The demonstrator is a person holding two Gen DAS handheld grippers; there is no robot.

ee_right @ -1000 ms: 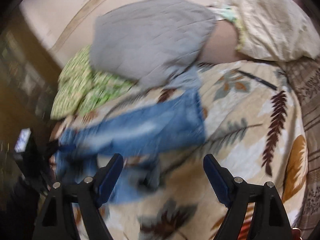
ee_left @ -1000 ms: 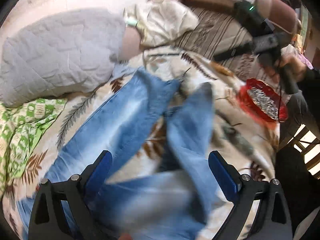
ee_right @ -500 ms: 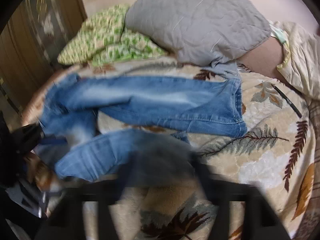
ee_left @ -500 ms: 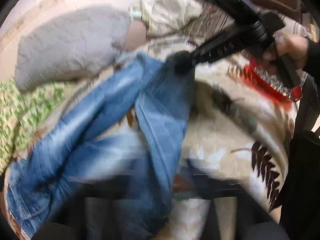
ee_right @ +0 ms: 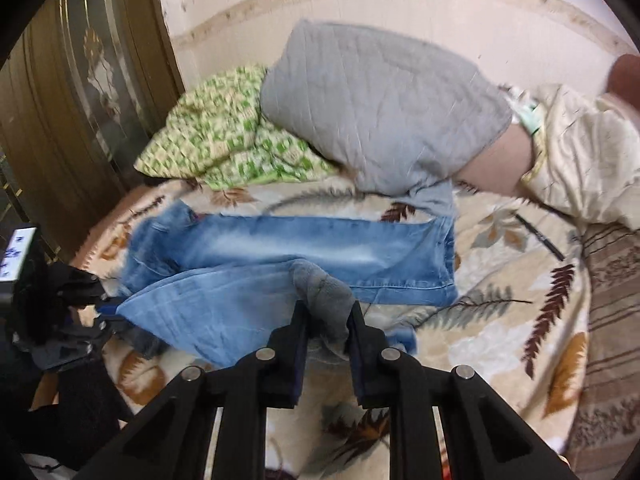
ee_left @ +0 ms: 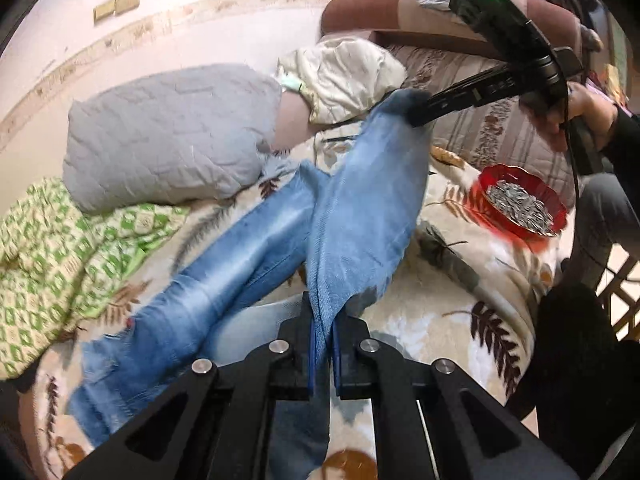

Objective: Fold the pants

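Jeans (ee_left: pixel 256 264) lay spread across a leaf-patterned blanket (ee_left: pixel 472 292) on the bed, as the left wrist view showed. One leg lay flat toward a grey pillow (ee_left: pixel 168 136); the other leg was lifted off the blanket and stretched between the two grippers. The left gripper (ee_left: pixel 322 340) was clenched on the near edge of that raised leg, the denim pinched thin between its blue pads. At the far end the right gripper (ee_left: pixel 420 114), held in the person's hand (ee_left: pixel 576 108), gripped the hem. A red bowl (ee_left: pixel 520 208) of seeds sat on the blanket to the right, well apart from the jeans. A green patterned cloth (ee_left: pixel 60 248) lay at the left, beside the pillow.

From the right wrist view, the jeans (ee_right: pixel 304 248) ran sideways across the blanket (ee_right: pixel 500 320), just in front of the grey pillow (ee_right: pixel 380 120) and the green cloth (ee_right: pixel 216 136). The right gripper (ee_right: pixel 326 320) was clamped on a bunched fold of the hem, greyish where it showed between the pads. The lifted leg stretched leftward to the left gripper (ee_right: pixel 92 296) at the edge of the picture. A dark pen (ee_right: pixel 540 236) lay on the blanket to the right.
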